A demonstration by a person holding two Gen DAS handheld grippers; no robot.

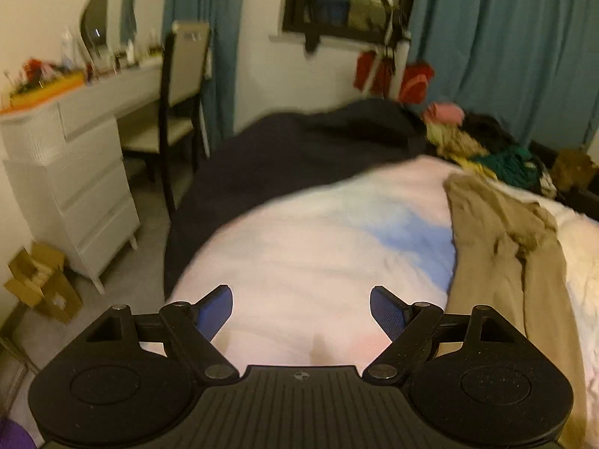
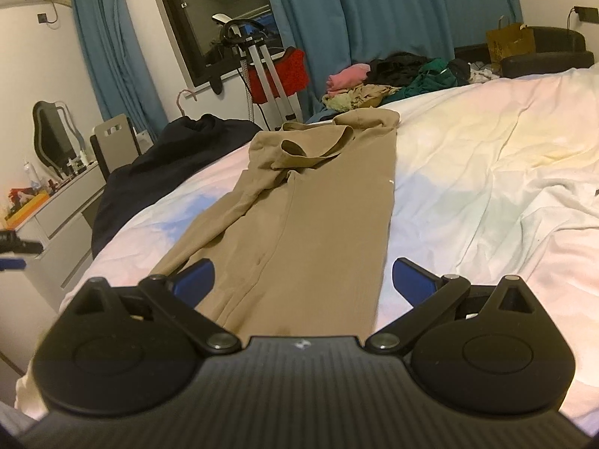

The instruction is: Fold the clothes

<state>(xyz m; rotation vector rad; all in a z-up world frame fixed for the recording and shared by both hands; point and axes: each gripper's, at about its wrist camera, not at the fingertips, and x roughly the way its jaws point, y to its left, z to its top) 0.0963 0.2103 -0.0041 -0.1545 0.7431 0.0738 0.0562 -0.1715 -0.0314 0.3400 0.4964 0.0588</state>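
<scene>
A tan garment (image 2: pixel 299 217) lies lengthwise on the pale bedsheet (image 2: pixel 486 187), folded into a long narrow strip with a sleeve bunched near its far end. My right gripper (image 2: pixel 301 280) hovers over its near end, open, with the cloth below the blue pads and nothing pinched. In the left wrist view the same tan garment (image 1: pixel 498 262) lies at the right. My left gripper (image 1: pixel 301 312) stands open over bare sheet (image 1: pixel 299 243), to the left of the garment. A tip of the left gripper (image 2: pixel 15 252) shows at the left edge of the right wrist view.
A dark blanket (image 1: pixel 299 142) covers the far left of the bed. A pile of mixed clothes (image 2: pixel 393 78) sits at the far edge by blue curtains (image 1: pixel 505 56). A white dresser (image 1: pixel 75 187), a chair (image 1: pixel 179 86) and cardboard boxes (image 1: pixel 41 284) stand left of the bed.
</scene>
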